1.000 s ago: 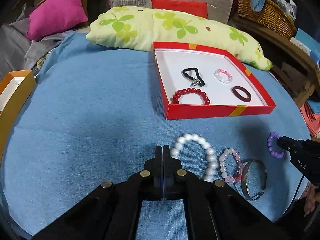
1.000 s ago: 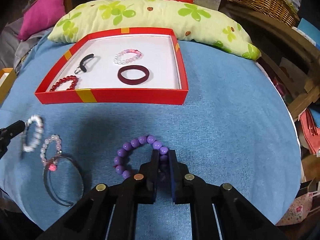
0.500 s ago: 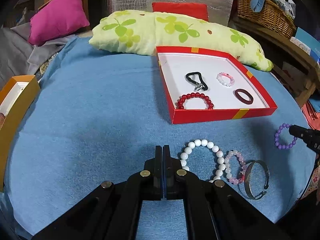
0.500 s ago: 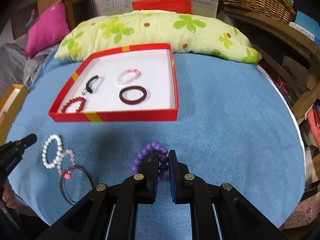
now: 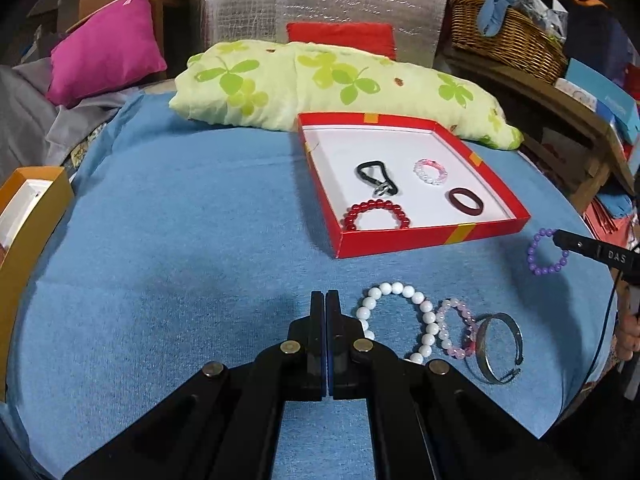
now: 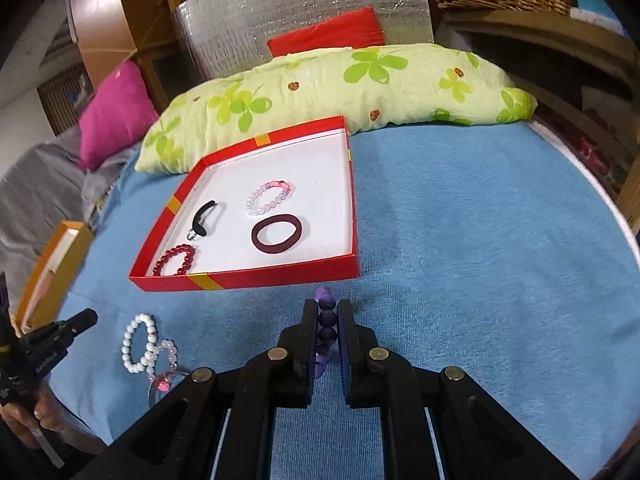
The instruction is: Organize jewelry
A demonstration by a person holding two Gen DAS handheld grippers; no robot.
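Between the jaws of the right hand-held gripper a purple bead bracelet is held, seemingly lifted clear of the blue surface. Left hand-held gripper is pressed closed, empty, beside the white bead bracelet. Carry over the red box's near wall is judged next; open white floor is left at its right side.

Both wrist views look forward from the near edge of the blue bed – sharing the red tray ahead.
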